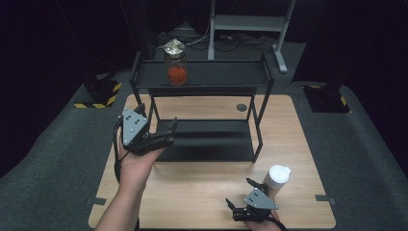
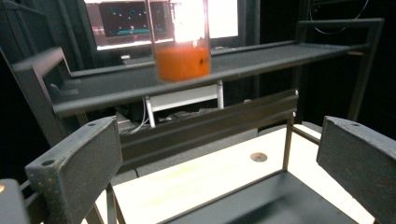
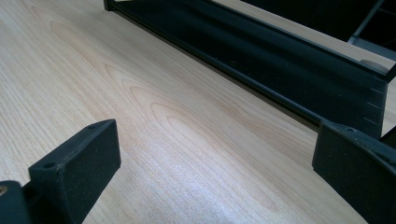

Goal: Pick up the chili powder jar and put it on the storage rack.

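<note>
A glass jar (image 1: 176, 66) with a gold lid and orange contents stands at the left of the black rack's top shelf (image 1: 226, 73). My left gripper (image 1: 169, 133) is open and empty, held over the left end of the lower shelf (image 1: 211, 140). In the left gripper view its jaws stand wide apart around the gripper's midpoint (image 2: 219, 163), with the jar (image 2: 182, 46) ahead and higher up. My right gripper (image 1: 240, 193) is open and empty, low over the table's near right part, just left of a white lidded cup (image 1: 278, 177). The right gripper (image 3: 215, 172) faces the lower shelf (image 3: 280, 60).
The rack stands on a light wooden table (image 1: 202, 192) with a round cable hole (image 1: 241, 107) at the back. Dark carpet surrounds the table. A metal stand (image 1: 250, 24) and striped floor plates (image 1: 98, 94) lie beyond it.
</note>
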`<state>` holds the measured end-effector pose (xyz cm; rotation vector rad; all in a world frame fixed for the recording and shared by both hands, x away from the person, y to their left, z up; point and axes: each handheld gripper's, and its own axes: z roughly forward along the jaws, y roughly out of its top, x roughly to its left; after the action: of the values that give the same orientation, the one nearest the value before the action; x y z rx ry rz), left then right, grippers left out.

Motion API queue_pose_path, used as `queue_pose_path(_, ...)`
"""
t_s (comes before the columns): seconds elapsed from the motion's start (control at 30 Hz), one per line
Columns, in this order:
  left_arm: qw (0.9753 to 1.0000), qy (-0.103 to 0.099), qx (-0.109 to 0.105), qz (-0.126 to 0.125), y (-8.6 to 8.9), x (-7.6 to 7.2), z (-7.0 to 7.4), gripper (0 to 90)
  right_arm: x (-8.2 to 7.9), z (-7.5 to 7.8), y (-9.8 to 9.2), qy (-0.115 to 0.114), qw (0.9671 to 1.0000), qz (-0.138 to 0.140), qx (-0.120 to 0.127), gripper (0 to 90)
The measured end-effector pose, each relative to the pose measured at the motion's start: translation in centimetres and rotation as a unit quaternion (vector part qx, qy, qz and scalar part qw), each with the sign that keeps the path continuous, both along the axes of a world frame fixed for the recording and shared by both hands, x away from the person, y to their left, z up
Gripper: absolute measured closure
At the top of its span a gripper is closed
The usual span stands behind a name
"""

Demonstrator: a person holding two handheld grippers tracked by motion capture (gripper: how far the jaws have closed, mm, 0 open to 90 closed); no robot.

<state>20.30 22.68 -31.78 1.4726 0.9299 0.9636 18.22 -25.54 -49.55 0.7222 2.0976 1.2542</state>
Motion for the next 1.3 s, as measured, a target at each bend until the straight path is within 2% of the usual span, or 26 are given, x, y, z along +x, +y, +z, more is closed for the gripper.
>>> queue_pose_path(0.27,0.9999,0.013,0.008,-0.002,0.4,-0.5,-2.1,0.4,-0.1,0.0,0.0,-0.002,1.0,0.0,-0.001,0.0)
queue_pose_path(0.43,0.9996,0.025,0.011,-0.006,0.8,-1.0,-4.2,0.4,-0.1,0.0,0.0,-0.002,1.0,0.0,-0.001,0.0)
queue_pose_path(0.47,0.9996,0.025,0.011,-0.006,0.8,-1.0,-4.2,0.4,-0.1,-0.1,0.0,-0.003,1.0,0.0,-0.001,0.0)
queue_pose_path(0.5,0.9995,0.03,0.007,-0.008,0.9,-1.2,-5.0,0.4,-0.1,-0.1,0.0,-0.003,1.0,0.0,-0.001,0.0)
queue_pose_path(0.53,0.9995,0.03,0.007,-0.008,0.9,-1.2,-5.0,0.4,-0.1,-0.1,0.0,-0.003,1.0,0.0,-0.001,0.0)
queue_pose_path(0.57,0.9993,0.034,0.007,-0.01,0.9,-1.3,-5.7,0.3,-0.1,-0.1,0.0,-0.003,1.0,0.0,-0.002,0.0)
queue_pose_path(0.77,0.9986,0.05,0.011,-0.015,0.7,-1.8,-8.1,0.4,-0.1,0.0,0.0,-0.003,1.0,0.0,-0.001,0.0)
queue_pose_path(0.83,0.9985,0.051,0.013,-0.016,0.7,-2.0,-8.6,0.4,-0.1,0.0,0.0,-0.003,1.0,0.001,-0.002,0.0)
queue_pose_path(0.87,0.998,0.058,0.016,-0.019,0.5,-2.2,-9.4,0.4,-0.1,0.0,0.0,-0.004,1.0,0.001,-0.003,0.0)
queue_pose_path(0.9,0.998,0.058,0.016,-0.019,0.5,-2.2,-9.4,0.4,-0.1,0.0,0.0,-0.004,1.0,0.001,-0.003,0.0)
queue_pose_path(0.97,0.9975,0.064,0.021,-0.021,0.3,-2.5,-10.3,0.4,-0.1,0.0,0.0,-0.004,1.0,0.002,-0.003,0.0)
queue_pose_path(1.0,0.9967,0.073,0.023,-0.024,0.2,-2.7,-11.2,0.4,-0.1,0.0,0.0,-0.004,1.0,0.002,-0.002,0.0)
queue_pose_path(1.03,0.9967,0.073,0.023,-0.024,0.2,-2.7,-11.2,0.4,-0.1,0.0,0.0,-0.004,1.0,0.002,-0.002,0.0)
queue_pose_path(1.3,0.9931,0.109,0.03,-0.03,0.2,-3.4,-15.0,0.3,-0.1,-0.1,0.0,-0.004,1.0,0.002,0.0,0.0)
